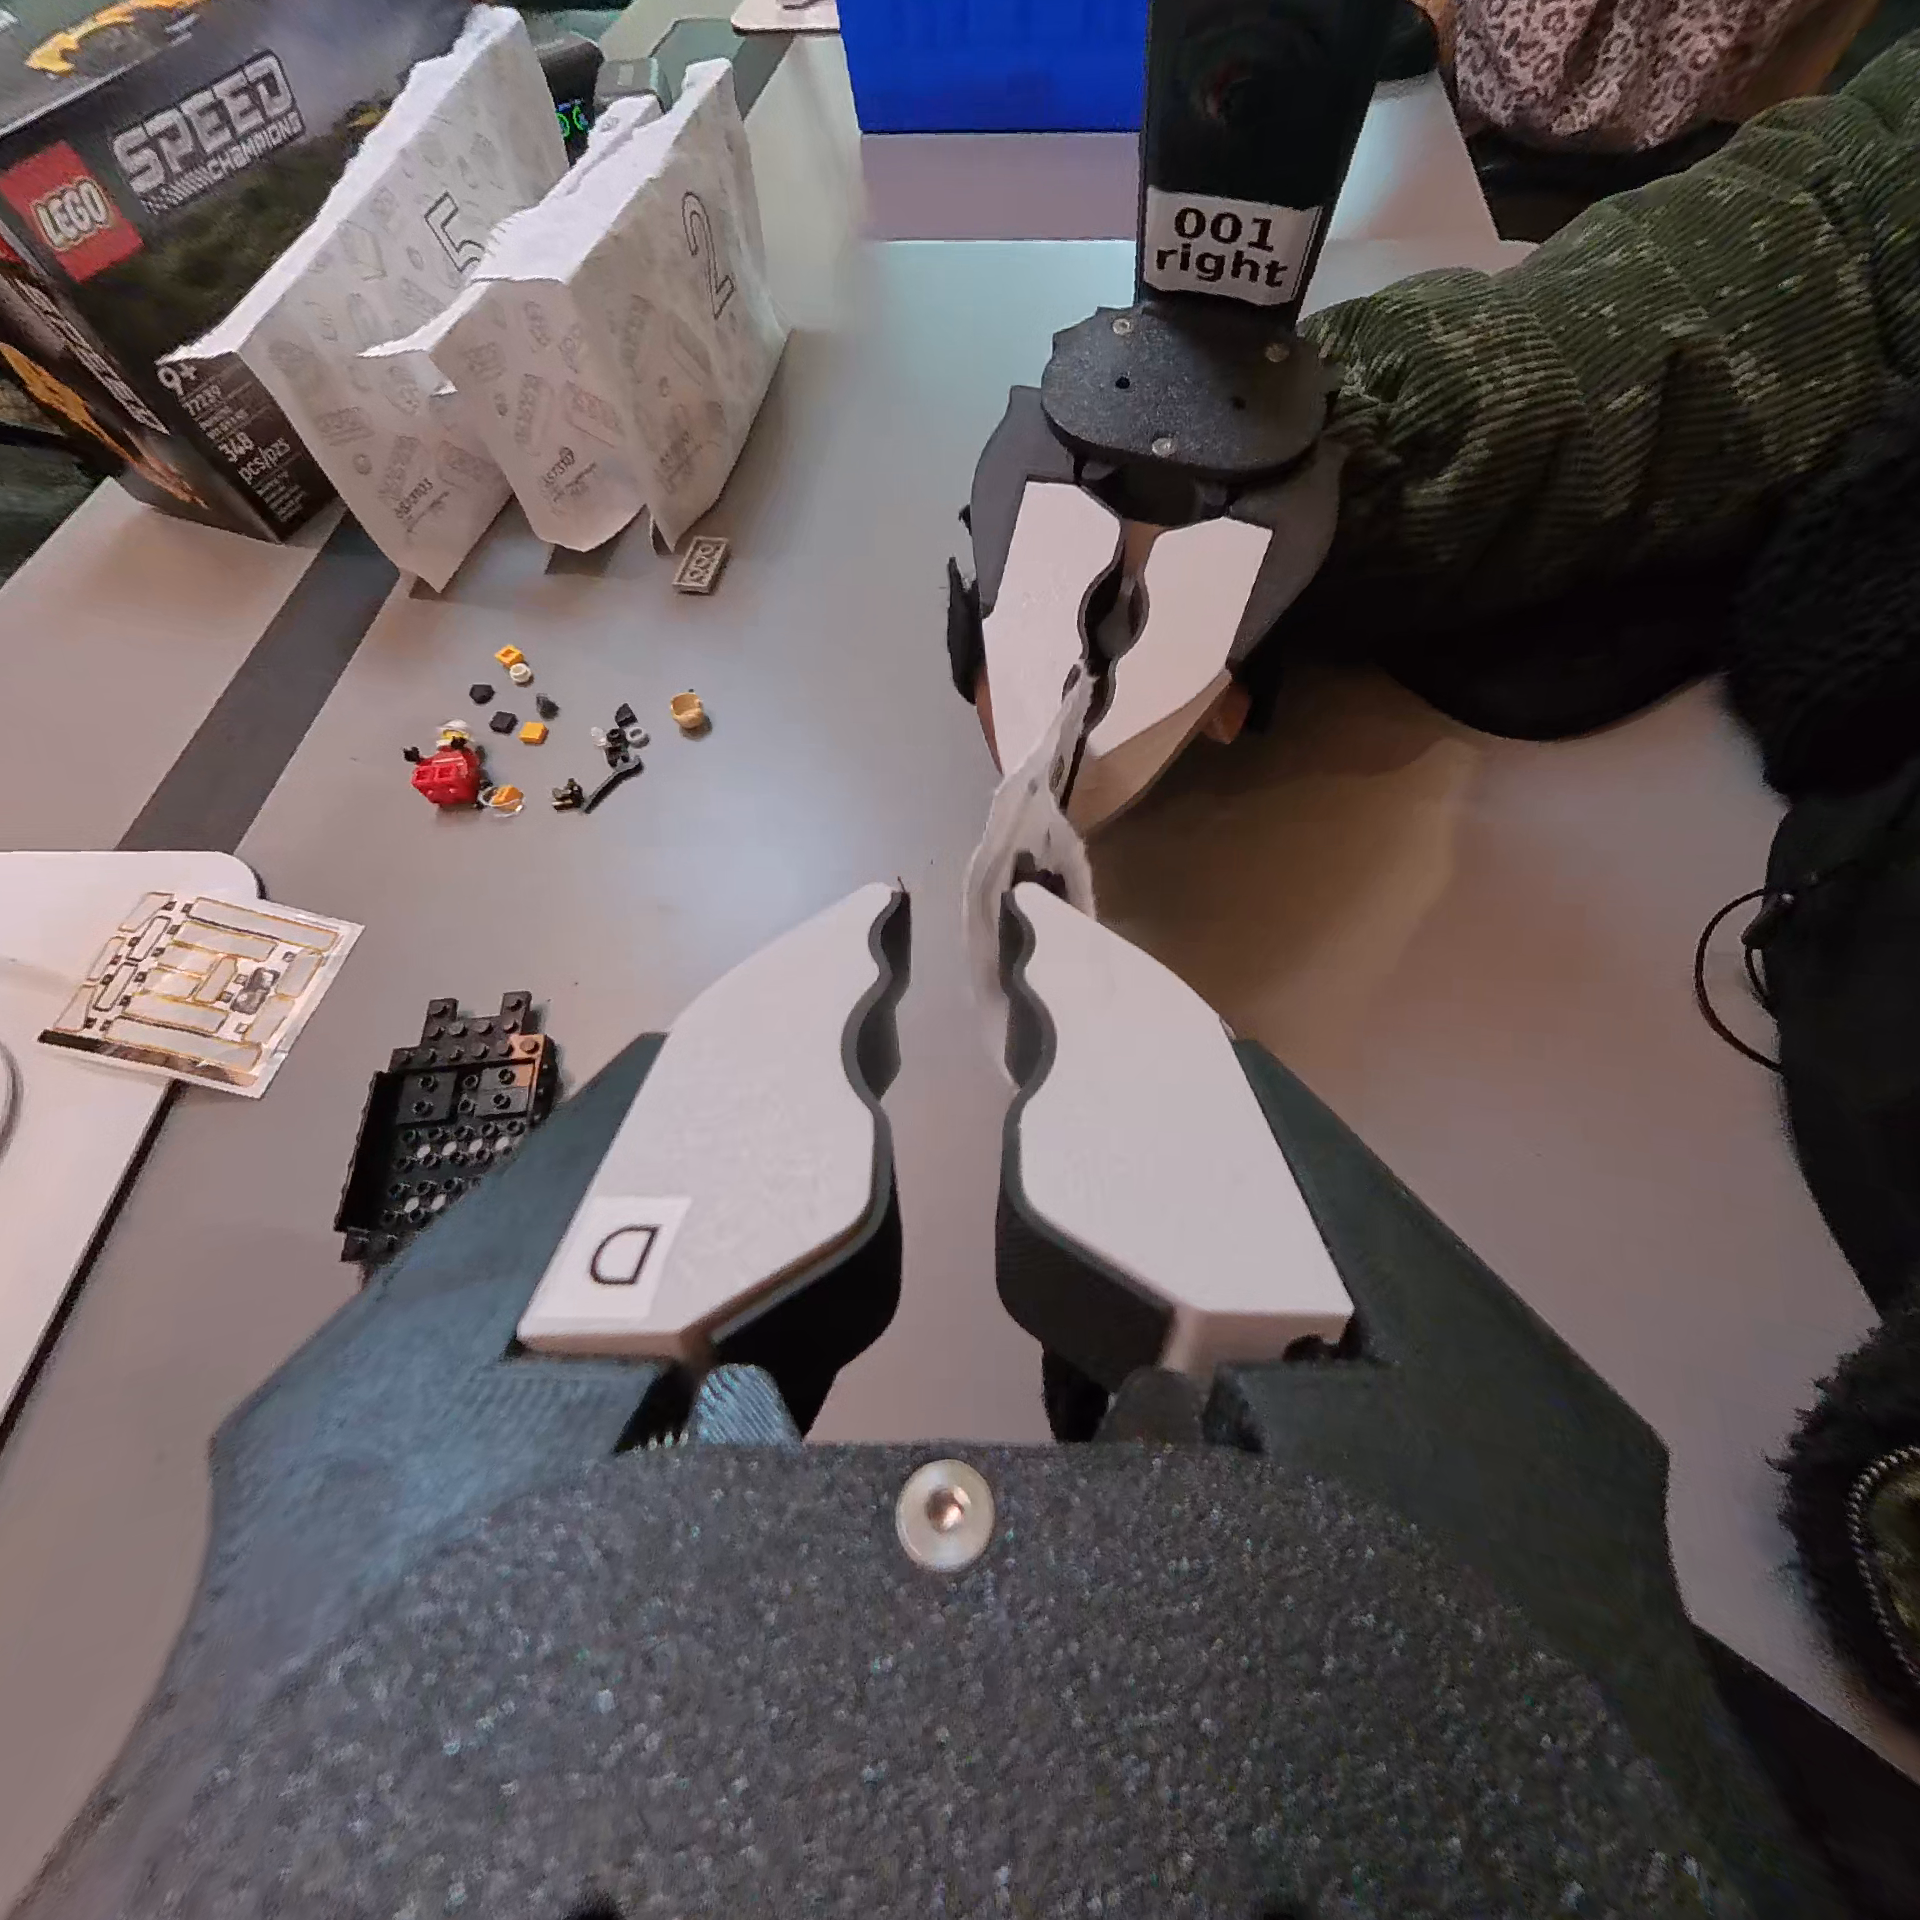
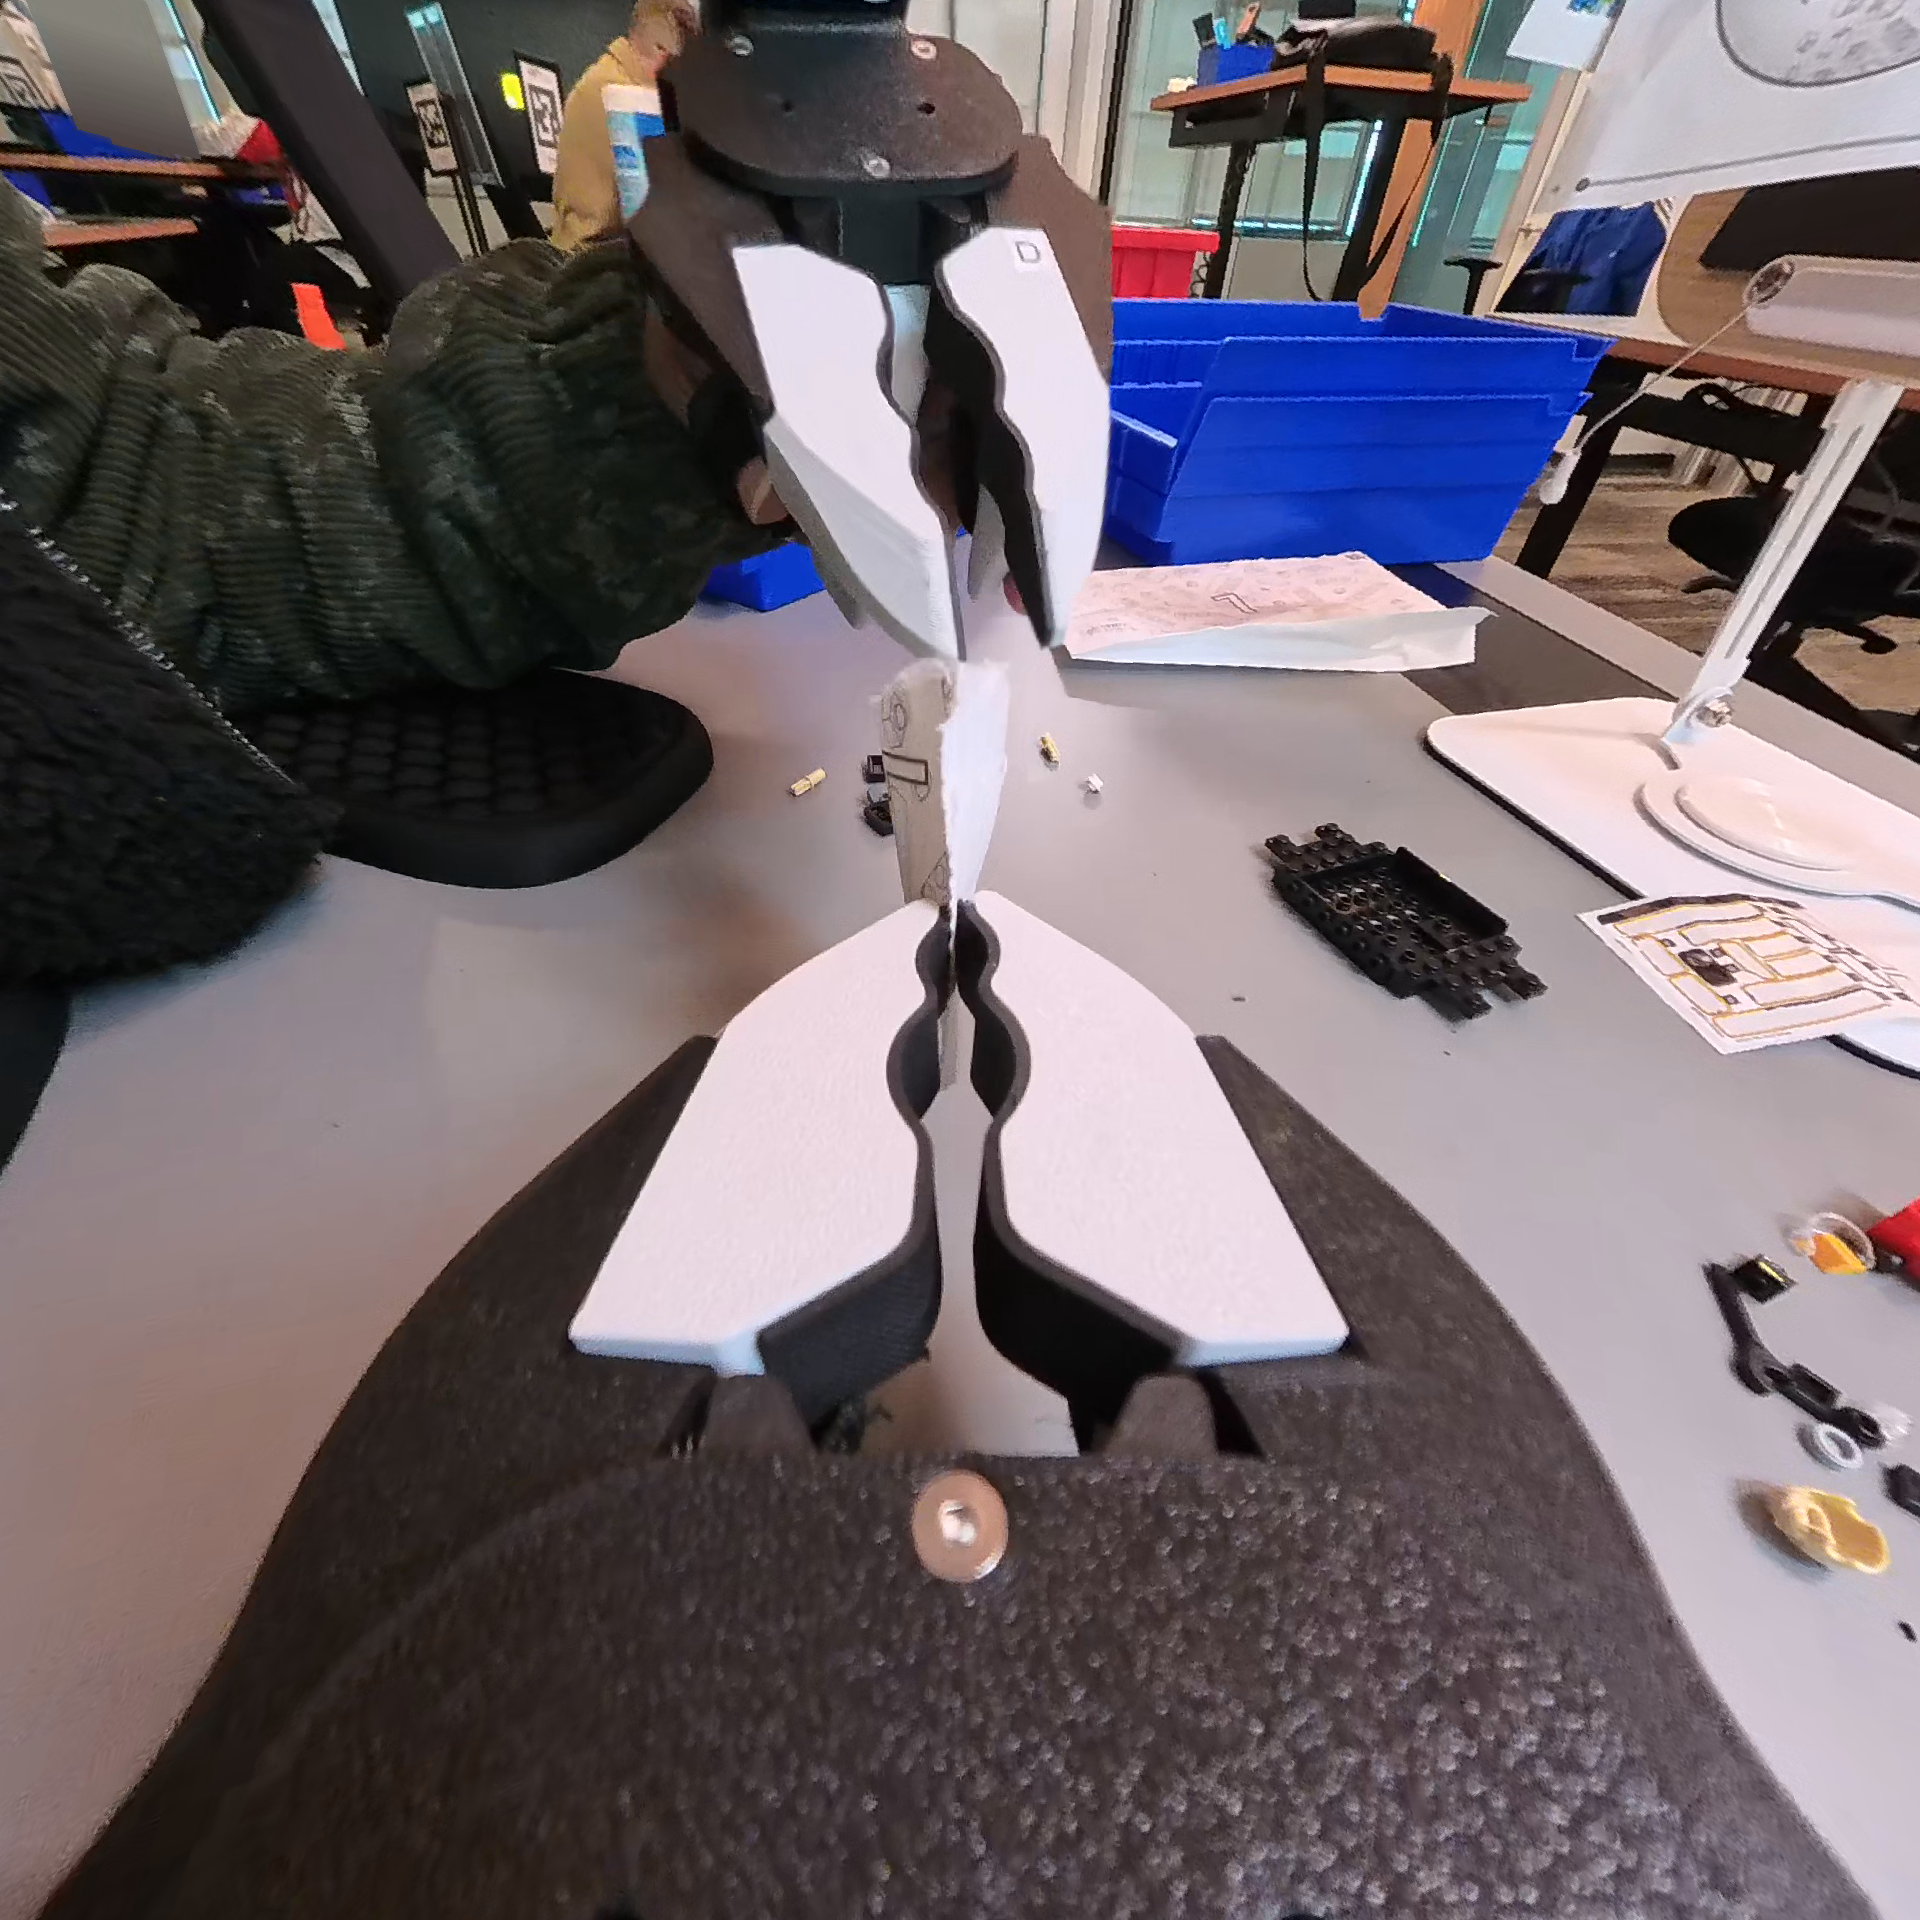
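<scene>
A: Scanning left to right, left wrist view. Toy box (image 1: 135, 270) at far left on the grey table (image 1: 831, 623). Beside it, two white paper bags (image 1: 540, 343) stand upright, tops torn. A flat grey plate (image 1: 702, 564) lies at their foot.

B: Nearer?

A: Sticker sheet (image 1: 203, 987) on a white lamp base (image 1: 94, 1039). Black studded chassis (image 1: 447, 1112) just beside it. Loose small parts (image 1: 540, 727) scattered mid-table, a red minifigure (image 1: 447, 769) among them.

B: Left gripper (image 1: 956, 904)?

A: Fingers parted, a clear gap between the tips. A torn paper strip (image 1: 1023, 831) touches the right-hand finger only; not clamped.

B: Right gripper (image 1: 1091, 665)?

A: Fingers nearly together, pinching the strip's far end. A green-sleeved arm (image 1: 1558, 468) rests on the table behind it.

B: Right wrist view agrees?

A: Yes. Right gripper (image 2: 954, 909) closed on the strip (image 2: 951, 779), which hangs in the air between both grippers. Left gripper (image 2: 987, 613) opposite, tips apart. Blue bins (image 2: 1351, 436) behind; another flat bag (image 2: 1268, 613) lies before them.
</scene>
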Motion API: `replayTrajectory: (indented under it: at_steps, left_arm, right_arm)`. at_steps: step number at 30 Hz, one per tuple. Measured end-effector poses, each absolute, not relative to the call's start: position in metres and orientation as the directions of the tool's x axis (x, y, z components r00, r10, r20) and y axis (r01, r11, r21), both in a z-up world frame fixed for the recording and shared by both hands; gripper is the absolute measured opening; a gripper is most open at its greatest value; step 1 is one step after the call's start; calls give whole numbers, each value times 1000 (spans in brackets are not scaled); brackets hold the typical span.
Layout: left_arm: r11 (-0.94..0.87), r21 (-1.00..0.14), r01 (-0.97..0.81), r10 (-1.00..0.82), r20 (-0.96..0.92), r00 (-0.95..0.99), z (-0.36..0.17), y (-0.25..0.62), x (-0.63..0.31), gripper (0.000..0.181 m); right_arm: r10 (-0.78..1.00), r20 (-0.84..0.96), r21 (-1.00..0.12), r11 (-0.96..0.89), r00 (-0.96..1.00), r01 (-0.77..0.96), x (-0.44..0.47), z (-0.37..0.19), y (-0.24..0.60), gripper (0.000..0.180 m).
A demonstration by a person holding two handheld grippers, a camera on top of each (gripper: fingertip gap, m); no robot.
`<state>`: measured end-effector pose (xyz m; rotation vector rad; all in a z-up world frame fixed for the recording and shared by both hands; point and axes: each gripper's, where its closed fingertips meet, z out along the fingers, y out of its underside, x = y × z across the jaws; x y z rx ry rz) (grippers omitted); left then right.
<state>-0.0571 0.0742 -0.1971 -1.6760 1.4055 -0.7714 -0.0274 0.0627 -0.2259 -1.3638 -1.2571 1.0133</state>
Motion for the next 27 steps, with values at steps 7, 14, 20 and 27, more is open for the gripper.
replayTrajectory:
  at_steps: [7,14,20,27]
  left_arm:
    - [-69,-829,-554,-957,-101,271,-204,93,-79,18]
    - [-407,-630,-661,-825,-57,562,-270,150,-186,26]
    - [-487,-569,-663,-834,76,547,-310,143,-197,26]
    - [-456,-613,-645,-860,118,496,-309,138,-187,5]
  right_arm:
    - [991,41,-985,19,126,170,-26,-225,65,0]
    - [987,36,-981,6,153,193,-26,-229,70,0]
    - [988,27,-980,-3,151,199,-26,-232,70,0]
    - [988,28,-978,-4,150,209,-27,-233,70,0]
